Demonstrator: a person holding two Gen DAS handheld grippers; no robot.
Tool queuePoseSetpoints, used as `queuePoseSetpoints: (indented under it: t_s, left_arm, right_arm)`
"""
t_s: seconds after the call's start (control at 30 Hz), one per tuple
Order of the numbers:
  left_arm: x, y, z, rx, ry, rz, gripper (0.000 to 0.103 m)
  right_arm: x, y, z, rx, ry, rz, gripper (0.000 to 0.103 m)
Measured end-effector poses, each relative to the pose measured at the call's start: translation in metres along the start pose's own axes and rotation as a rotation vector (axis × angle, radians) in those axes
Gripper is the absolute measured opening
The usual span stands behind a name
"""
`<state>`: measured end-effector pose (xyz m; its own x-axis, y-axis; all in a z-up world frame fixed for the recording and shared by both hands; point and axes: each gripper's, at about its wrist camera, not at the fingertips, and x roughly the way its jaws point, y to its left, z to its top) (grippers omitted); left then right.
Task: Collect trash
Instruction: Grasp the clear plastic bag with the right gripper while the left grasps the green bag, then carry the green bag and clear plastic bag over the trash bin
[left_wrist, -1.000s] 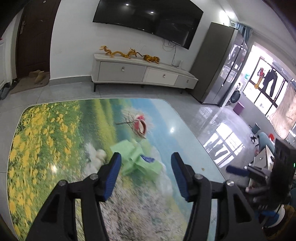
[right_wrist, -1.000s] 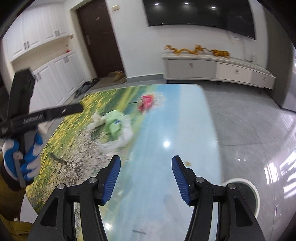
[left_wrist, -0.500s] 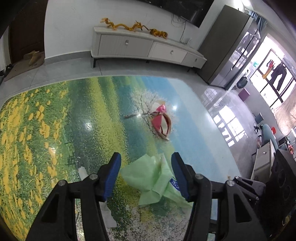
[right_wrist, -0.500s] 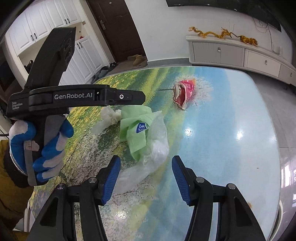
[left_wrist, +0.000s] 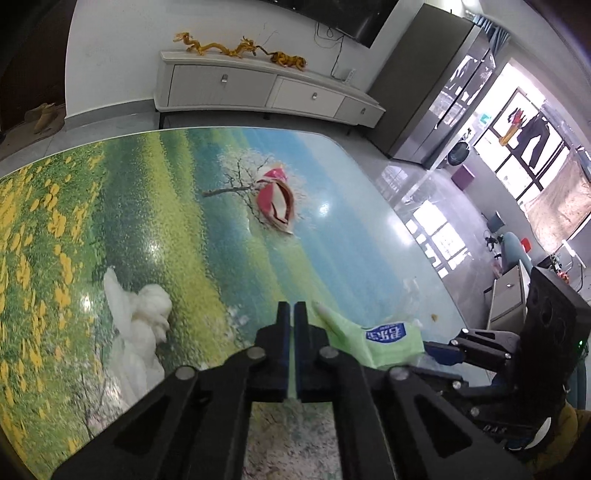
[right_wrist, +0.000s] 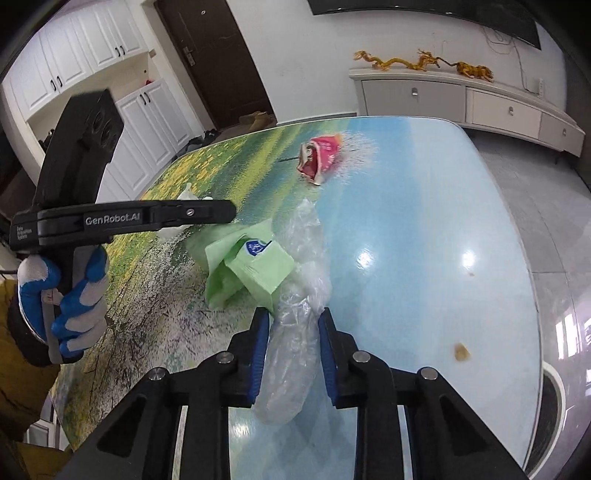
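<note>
Clear plastic bag (right_wrist: 295, 325) pinched between right tongs (right_wrist: 291, 325), green tissue packet (right_wrist: 258, 266) touching it on the worktop (right_wrist: 424, 206).
Left tongs (left_wrist: 290, 314) pressed together, a sliver of green visible in the slit, packet (left_wrist: 373, 343) just beside on their right; whether gripped, cannot tell. Crumpled white tissue (left_wrist: 140, 314) nearby on the left; red wrapper (left_wrist: 275, 201) well apart, farther along the printed landscape surface. White low cabinet (left_wrist: 266, 88) beyond, against the wall.
</note>
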<state>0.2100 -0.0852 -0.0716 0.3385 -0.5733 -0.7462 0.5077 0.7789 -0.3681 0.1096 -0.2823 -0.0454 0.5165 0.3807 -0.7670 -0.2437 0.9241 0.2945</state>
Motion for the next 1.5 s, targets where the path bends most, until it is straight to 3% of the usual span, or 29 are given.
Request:
queuePoseSetpoints:
  t_s: [0.2, 0.33, 0.5, 0.53, 0.63, 0.67, 0.77, 0.83, 0.93, 1.0, 1.13, 1.5]
  left_arm:
    - [-0.034, -0.013, -0.021, -0.011, -0.065, -0.028, 0.0]
    - [-0.051, -0.023, -0.038, 0.013, -0.076, 0.007, 0.0]
    - [-0.069, -0.025, -0.065, -0.034, -0.074, -0.045, 0.003]
    - [-0.071, -0.026, -0.07, -0.046, -0.07, -0.075, 0.007]
    - [-0.075, -0.032, -0.078, -0.089, -0.079, -0.13, 0.054]
    - [-0.076, -0.031, -0.079, -0.109, -0.087, -0.156, 0.055]
    - [-0.076, -0.034, -0.08, -0.164, -0.089, -0.245, 0.055]
    - [-0.073, -0.038, -0.078, -0.169, -0.077, -0.261, 0.052]
    - [-0.059, -0.044, -0.076, -0.198, -0.033, -0.292, 0.019]
    - [-0.055, -0.044, -0.08, -0.216, -0.03, -0.299, 0.006]
    - [-0.055, -0.039, -0.084, -0.246, -0.044, -0.311, 0.003]
    - [-0.09, -0.041, -0.089, -0.219, -0.137, -0.222, 0.0]
  right_arm:
    - [-0.026, 0.001, -0.011, 0.014, -0.04, -0.013, 0.022]
    - [-0.037, 0.004, -0.02, 0.002, -0.05, -0.01, 0.022]
    - [-0.06, 0.008, -0.029, 0.005, -0.092, 0.012, 0.022]
    - [-0.065, 0.009, -0.031, 0.001, -0.1, 0.011, 0.022]
    - [-0.073, 0.012, -0.036, -0.01, -0.11, 0.011, 0.022]
    - [-0.075, 0.013, -0.038, -0.013, -0.111, 0.013, 0.022]
    - [-0.08, 0.016, -0.045, -0.026, -0.109, 0.025, 0.022]
    - [-0.085, 0.017, -0.05, -0.033, -0.11, 0.034, 0.022]
    - [-0.087, 0.019, -0.055, -0.043, -0.105, 0.046, 0.022]
    - [-0.086, 0.019, -0.058, -0.049, -0.094, 0.038, 0.022]
    - [-0.081, 0.015, -0.063, -0.044, -0.074, 0.031, 0.022]
    - [-0.066, 0.0, -0.081, 0.013, -0.036, 0.065, 0.022]
